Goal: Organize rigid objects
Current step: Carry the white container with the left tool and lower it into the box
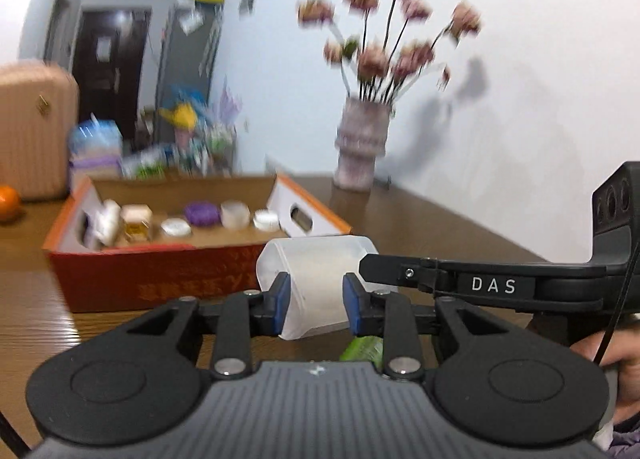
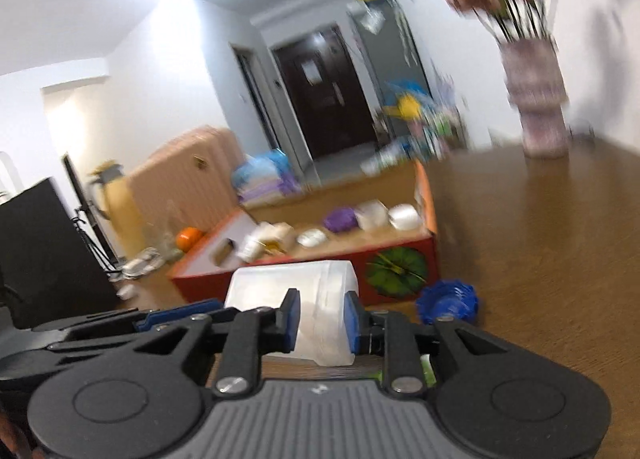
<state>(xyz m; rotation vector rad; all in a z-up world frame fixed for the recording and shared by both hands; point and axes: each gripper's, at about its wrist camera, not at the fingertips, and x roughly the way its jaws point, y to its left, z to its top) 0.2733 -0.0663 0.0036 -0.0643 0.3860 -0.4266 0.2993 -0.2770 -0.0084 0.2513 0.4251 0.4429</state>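
Note:
A translucent white plastic container point(image 1: 316, 263) lies on its side just in front of the red-orange cardboard box point(image 1: 160, 283). My left gripper point(image 1: 317, 301) is shut on its near end, with the blue pads pressing both sides. A black finger point(image 1: 400, 273) of the right gripper reaches the container from the right. In the right wrist view, my right gripper point(image 2: 323, 321) is also shut on the same container point(image 2: 296, 279), and a blue-padded finger point(image 2: 176, 317) of the left gripper comes in from the left. The box point(image 2: 400, 247) holds several small jars and a purple item point(image 2: 340, 219).
A vase of pink flowers point(image 1: 360, 147) stands at the back of the brown table point(image 1: 420, 219) by the wall. A blue ridged object point(image 2: 448, 303) lies right of the box, and something green point(image 1: 364, 349) sits under the grippers. At the left are an orange point(image 1: 8, 203) and a pink suitcase point(image 1: 32, 127).

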